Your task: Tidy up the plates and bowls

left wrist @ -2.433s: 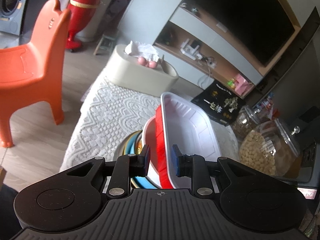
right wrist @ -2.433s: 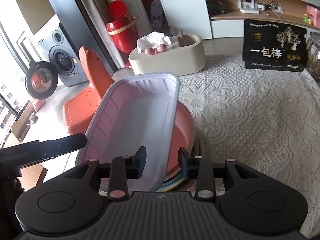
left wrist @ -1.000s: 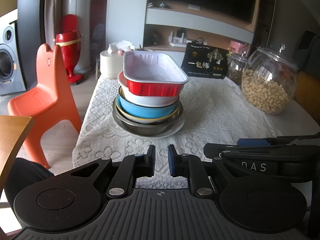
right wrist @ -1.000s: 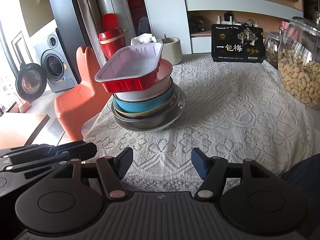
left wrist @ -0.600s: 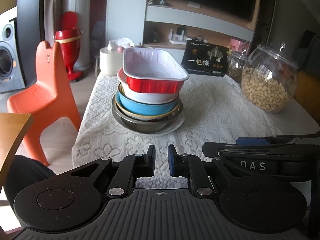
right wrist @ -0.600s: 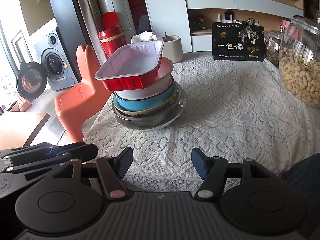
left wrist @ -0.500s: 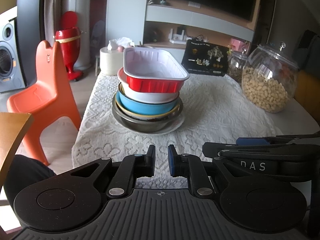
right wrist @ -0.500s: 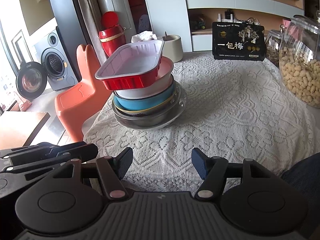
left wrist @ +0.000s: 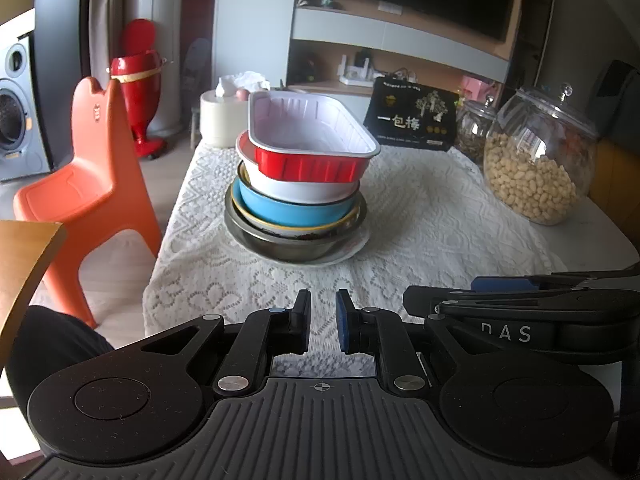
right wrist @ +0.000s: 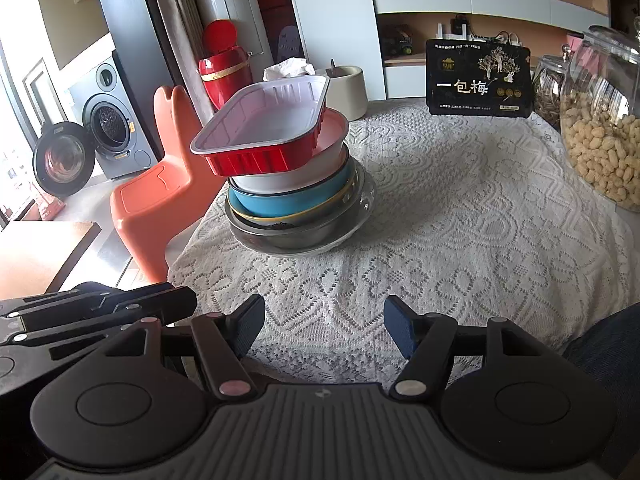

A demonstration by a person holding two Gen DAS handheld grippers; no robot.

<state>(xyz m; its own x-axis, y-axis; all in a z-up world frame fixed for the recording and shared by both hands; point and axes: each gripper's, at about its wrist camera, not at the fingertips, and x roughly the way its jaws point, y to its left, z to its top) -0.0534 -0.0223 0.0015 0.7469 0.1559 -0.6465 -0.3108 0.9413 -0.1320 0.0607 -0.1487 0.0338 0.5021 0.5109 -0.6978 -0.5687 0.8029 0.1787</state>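
Bowls and plates are sitting in one stack (left wrist: 296,208) on the lace-covered counter (left wrist: 420,232), and we are taking that stack as our landmark. A red foil tray (left wrist: 310,140) with a white inside is resting on top of it, tilting and overhanging toward the orange chair (left wrist: 88,184); under the tray we are seeing a white bowl (left wrist: 296,188), a blue bowl (left wrist: 288,208), a steel bowl (left wrist: 288,244) and a white plate (left wrist: 352,246) at the bottom. We are holding both tools near the counter edge, well apart from the stack. Our left tool (left wrist: 322,320) is closed with nothing between its pads. Our right tool (right wrist: 324,326) is standing open and empty. A jar of peanuts (left wrist: 536,160) is standing right of the stack, a black packet (left wrist: 412,120) behind it.
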